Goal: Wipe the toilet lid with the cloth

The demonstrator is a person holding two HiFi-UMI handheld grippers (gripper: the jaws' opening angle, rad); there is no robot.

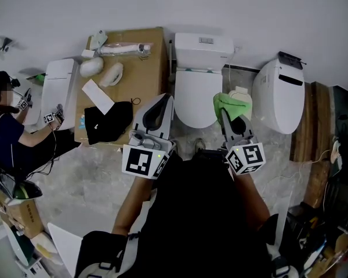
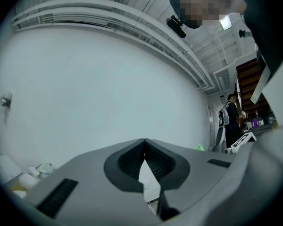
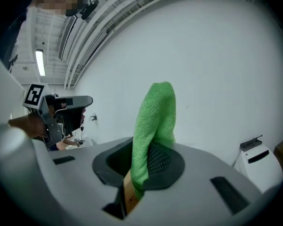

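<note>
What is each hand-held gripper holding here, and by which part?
The right hand-held gripper is shut on the green cloth, pinching it near one end; the rest sticks out past the jaws. The left hand-held gripper is shut on nothing.

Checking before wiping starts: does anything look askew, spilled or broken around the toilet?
Nothing stands out. The toilet lid lies shut and straight, and the right tool grips the green cloth.

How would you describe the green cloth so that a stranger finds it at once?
Find the white toilet with a tank, midway along the wall. Just right of its closed lid, the right gripper pinches the cloth. It is bright green, unlike the black fabric on the cardboard further left.
</note>
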